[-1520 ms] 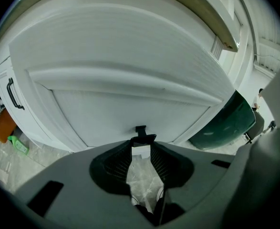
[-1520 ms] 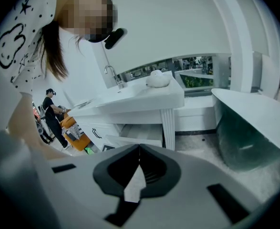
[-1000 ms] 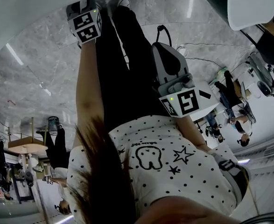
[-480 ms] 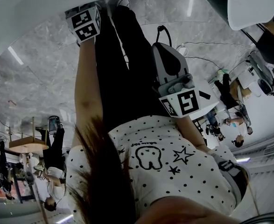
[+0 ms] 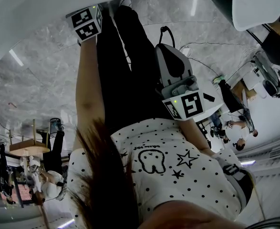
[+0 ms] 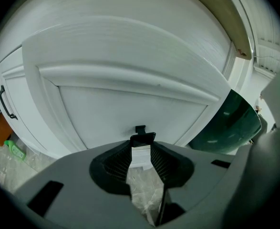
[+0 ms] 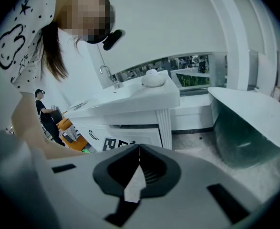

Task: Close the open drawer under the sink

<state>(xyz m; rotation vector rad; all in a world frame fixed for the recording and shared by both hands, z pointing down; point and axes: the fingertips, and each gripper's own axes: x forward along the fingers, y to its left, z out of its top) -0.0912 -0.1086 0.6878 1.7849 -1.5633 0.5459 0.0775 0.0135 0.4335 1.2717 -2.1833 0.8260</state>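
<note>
The white drawer front [image 6: 130,80] fills the left gripper view, with its small black handle [image 6: 140,129] at the centre. My left gripper [image 6: 140,146] is open and its tips sit right at that handle; I see no pad pressing on it. In the head view only its marker cube [image 5: 87,24] shows, next to the white cabinet [image 5: 30,18]. My right gripper [image 7: 139,149] is shut and empty, held back from the sink cabinet [image 7: 130,128]. In the right gripper view the left gripper's marker cube [image 7: 113,144] rests against the drawer below the countertop [image 7: 135,97].
A faucet [image 7: 108,75] stands on the countertop. A dark bathtub [image 7: 249,123] is to the cabinet's right. Left of the drawer are a cabinet door with a black handle [image 6: 5,104], a green bottle [image 6: 15,149] and an orange object [image 7: 70,132] on the marble floor [image 5: 39,80].
The left gripper's marker cube has edged slightly toward the white cabinet. The right gripper has not moved. People in the background have shifted.
</note>
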